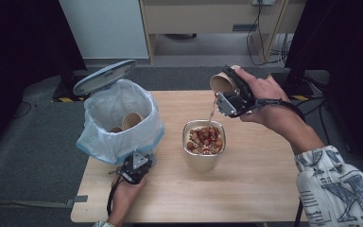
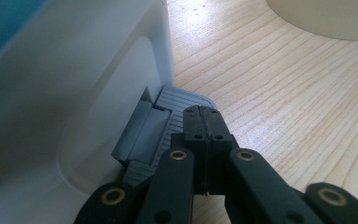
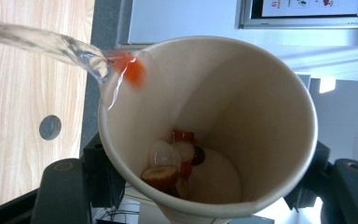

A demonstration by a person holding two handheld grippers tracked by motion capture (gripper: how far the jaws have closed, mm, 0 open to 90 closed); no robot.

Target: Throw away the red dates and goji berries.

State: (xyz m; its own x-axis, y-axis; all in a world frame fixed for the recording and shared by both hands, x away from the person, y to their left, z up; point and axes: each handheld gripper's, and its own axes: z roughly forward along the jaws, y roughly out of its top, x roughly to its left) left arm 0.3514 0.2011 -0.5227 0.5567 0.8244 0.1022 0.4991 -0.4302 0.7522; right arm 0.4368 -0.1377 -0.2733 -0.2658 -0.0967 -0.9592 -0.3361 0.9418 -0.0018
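On light wood table [image 1: 255, 179], grey floor around, left hand-held gripper [image 1: 135, 169] closed empty, right hand-held gripper [image 1: 229, 94] gripping paper cup [image 1: 221, 83]

In the right gripper view the tan paper cup [image 3: 223, 126] hides both black jaws almost fully, and its lower rim is cut off by the bottom edge. The small red piece [image 3: 133, 70] at its lip is blurred. In the left gripper view the white plastic bin wall [image 2: 65, 93] is cut off at left, and the round pale container [image 2: 326, 18] at top. In the high view the pouring stream [image 1: 212, 109] is too thin to tell well.
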